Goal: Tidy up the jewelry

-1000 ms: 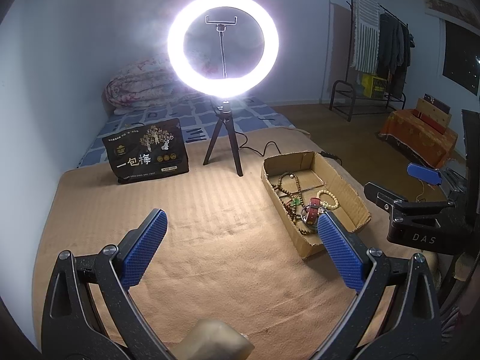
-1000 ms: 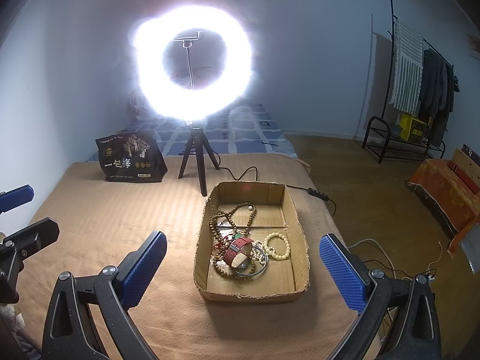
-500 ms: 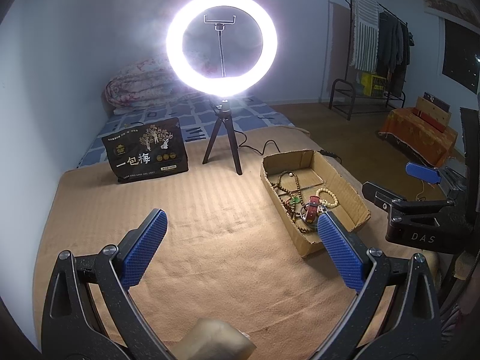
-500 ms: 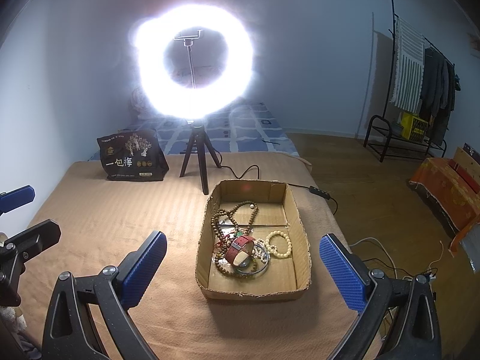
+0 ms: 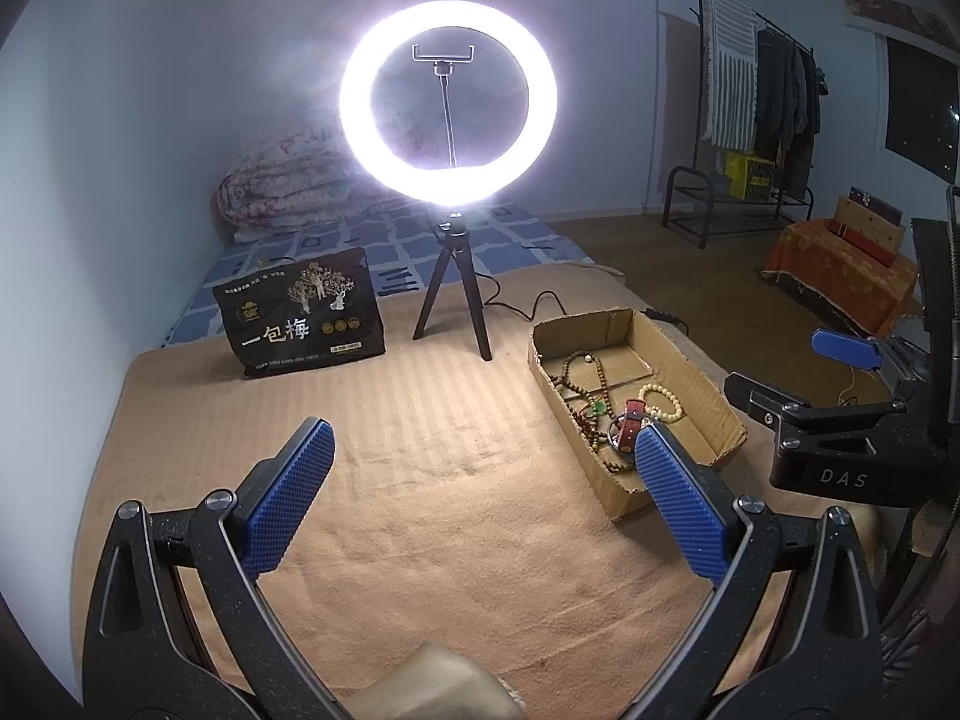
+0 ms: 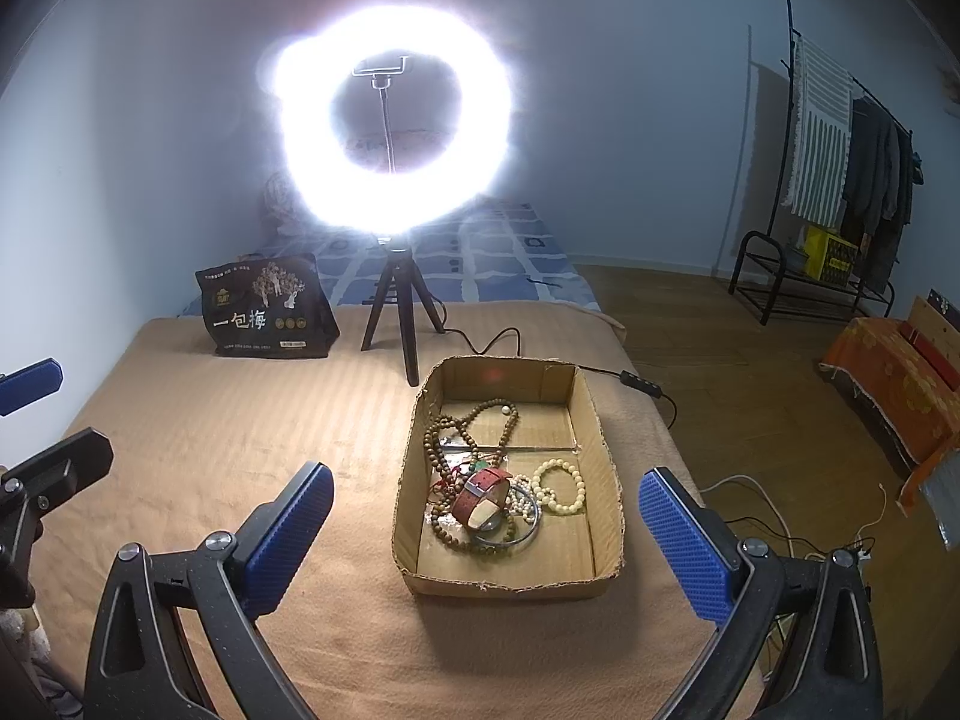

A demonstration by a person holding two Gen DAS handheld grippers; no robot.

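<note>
On the tan blanket of the bed, right of centre, a shallow cardboard box holds all the jewelry in 1 heap: a long brown bead strand, a red watch strap, a cream bead bracelet and a metal bangle. The right tool hovers over the box's near end, spread wide and holding nothing; the left tool hangs equally wide and empty over bare blanket, left of the box. Snagging looks the likeliest trouble: the brown strand loops under the strap, so pulling 1 piece may drag others out. A wide tip might also catch the flimsy box wall and slide it toward the ring light tripod behind.
</note>
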